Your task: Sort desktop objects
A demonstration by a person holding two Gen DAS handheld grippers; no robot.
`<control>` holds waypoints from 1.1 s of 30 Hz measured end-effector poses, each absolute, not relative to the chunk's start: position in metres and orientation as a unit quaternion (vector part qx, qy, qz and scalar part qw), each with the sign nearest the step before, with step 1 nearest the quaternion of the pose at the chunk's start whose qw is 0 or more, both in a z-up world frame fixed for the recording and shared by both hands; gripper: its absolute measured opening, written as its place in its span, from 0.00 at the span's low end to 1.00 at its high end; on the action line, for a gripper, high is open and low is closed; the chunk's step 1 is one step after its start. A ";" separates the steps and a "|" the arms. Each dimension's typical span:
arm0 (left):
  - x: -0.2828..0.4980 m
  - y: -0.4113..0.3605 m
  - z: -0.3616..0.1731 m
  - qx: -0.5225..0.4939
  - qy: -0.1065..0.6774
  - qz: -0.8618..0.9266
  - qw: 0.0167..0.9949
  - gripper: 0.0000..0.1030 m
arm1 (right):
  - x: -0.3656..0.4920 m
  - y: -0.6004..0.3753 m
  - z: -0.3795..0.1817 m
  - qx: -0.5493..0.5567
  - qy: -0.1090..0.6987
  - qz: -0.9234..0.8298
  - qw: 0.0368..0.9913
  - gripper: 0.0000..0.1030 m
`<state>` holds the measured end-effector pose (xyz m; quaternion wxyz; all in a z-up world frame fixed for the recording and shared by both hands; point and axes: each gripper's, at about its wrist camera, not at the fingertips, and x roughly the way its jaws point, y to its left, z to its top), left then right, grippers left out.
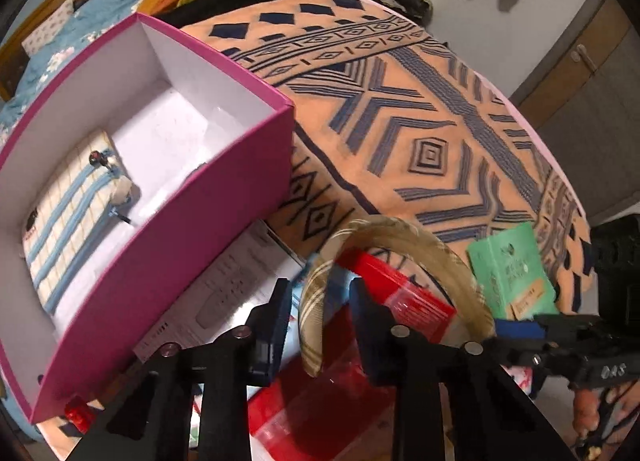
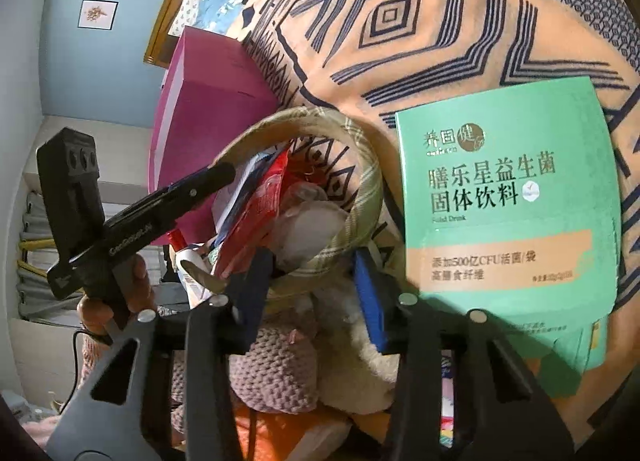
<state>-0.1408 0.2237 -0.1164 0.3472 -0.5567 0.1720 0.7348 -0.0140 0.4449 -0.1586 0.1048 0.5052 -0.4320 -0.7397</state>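
The left gripper has its fingers apart, one on each side of one end of a plaid headband; whether the pads touch it I cannot tell. The right gripper also stands apart around the band's other end, seen in its own view as a beige checked arc standing upright over a heap of things: red packets, a white tube with a red cap, a knitted toy.

Just right of the headband a green drink box lies on the patterned orange cloth. Beyond it the cloth is bare out to its rounded far edge.

At the left a pink box stands open, white inside, its near corner close to the left gripper. A striped zip pouch lies against its left wall; the rest of its floor is bare.
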 end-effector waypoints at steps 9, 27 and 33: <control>-0.113 0.206 -0.090 -0.531 0.156 0.746 0.371 0.27 | -0.036 0.427 -0.133 0.511 -0.256 -0.817 0.075 0.34; -0.083 0.108 -0.102 -0.580 0.009 0.753 0.312 0.33 | -0.079 0.346 -0.109 0.517 -0.034 -0.833 0.194 0.38; -0.093 0.109 -0.095 -0.564 0.004 0.770 0.300 0.51 | -0.077 0.356 -0.110 0.535 -0.068 -0.820 0.191 0.53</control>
